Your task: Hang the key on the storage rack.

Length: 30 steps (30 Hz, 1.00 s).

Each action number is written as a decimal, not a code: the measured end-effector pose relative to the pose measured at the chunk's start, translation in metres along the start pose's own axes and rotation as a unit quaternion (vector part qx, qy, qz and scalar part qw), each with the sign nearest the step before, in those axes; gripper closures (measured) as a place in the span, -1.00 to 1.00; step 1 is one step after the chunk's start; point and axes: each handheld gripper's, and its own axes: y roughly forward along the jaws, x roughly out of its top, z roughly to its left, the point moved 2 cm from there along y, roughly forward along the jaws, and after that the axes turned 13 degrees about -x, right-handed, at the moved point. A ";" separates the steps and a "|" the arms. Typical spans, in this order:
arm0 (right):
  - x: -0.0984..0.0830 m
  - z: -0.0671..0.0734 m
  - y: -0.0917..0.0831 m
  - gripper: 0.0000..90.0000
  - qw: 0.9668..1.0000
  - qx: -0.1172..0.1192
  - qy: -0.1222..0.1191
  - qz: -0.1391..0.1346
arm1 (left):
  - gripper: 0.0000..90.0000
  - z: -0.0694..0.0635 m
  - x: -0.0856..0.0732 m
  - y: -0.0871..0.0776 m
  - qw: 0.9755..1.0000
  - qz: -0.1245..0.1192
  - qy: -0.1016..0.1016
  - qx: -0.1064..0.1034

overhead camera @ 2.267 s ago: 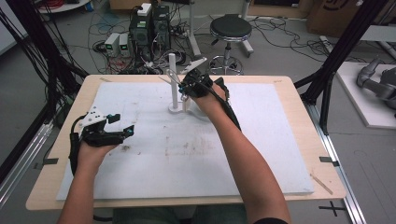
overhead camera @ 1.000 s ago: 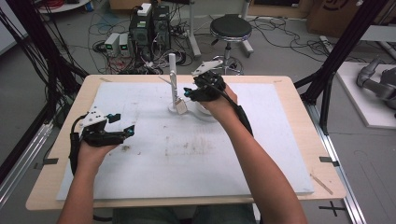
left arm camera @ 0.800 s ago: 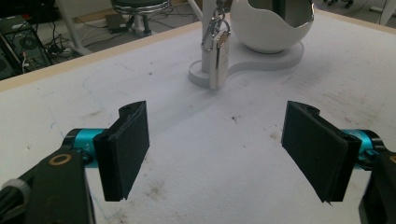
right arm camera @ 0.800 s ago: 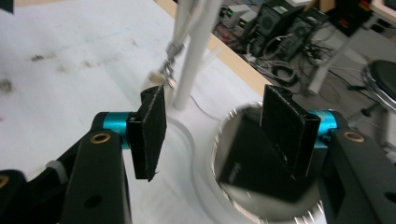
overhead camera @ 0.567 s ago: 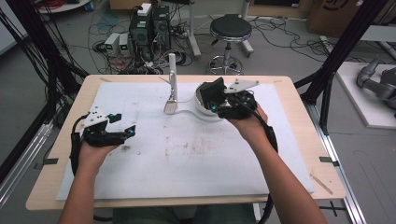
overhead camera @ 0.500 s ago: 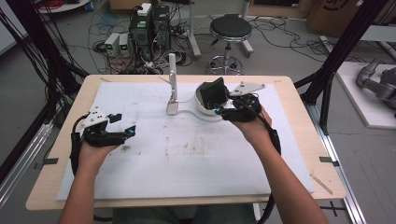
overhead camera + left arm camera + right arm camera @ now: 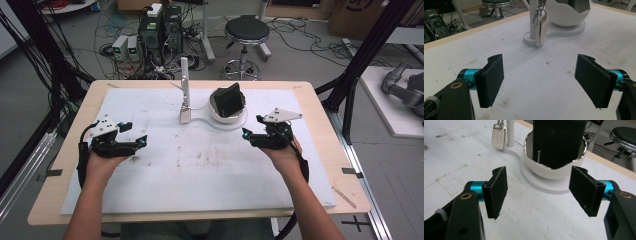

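A white egg-shaped bowl (image 7: 220, 118) stands on a white base at the far middle of the mat, with a black wallet (image 7: 229, 98) upright inside it. A pale key fob (image 7: 185, 116) hangs from the white post (image 7: 184, 80) beside the bowl. My right gripper (image 7: 252, 127) hovers low to the right of the bowl; its jaws have just been opening and nothing is between them. In the right gripper view the right gripper (image 7: 540, 192) faces the wallet (image 7: 559, 142). My left gripper (image 7: 136, 134) rests open at the left, and in the left gripper view it (image 7: 540, 82) frames bare mat.
A white foam mat (image 7: 200, 170) covers most of the wooden table (image 7: 320, 105). Behind the table stand a stool (image 7: 244, 31) and computer boxes among floor cables. Black frame posts rise at both sides.
My right hand has drawn back from the bowl, to the right and down toward the mat, leaving the wallet standing in the bowl. The left hand has stayed put.
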 end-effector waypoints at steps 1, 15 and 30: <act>-0.004 0.000 0.000 -0.33 1.000 0.000 0.001 0.000 | -0.48 0.000 0.000 0.000 1.000 -0.001 0.000 -0.001; -0.045 0.005 0.015 -0.52 0.999 0.018 0.008 0.031 | -0.48 0.000 -0.003 0.004 1.000 0.003 0.000 -0.004; -0.051 -0.002 0.014 -0.52 0.999 0.005 0.021 0.027 | -0.48 -0.001 -0.003 0.004 1.000 0.004 0.000 -0.005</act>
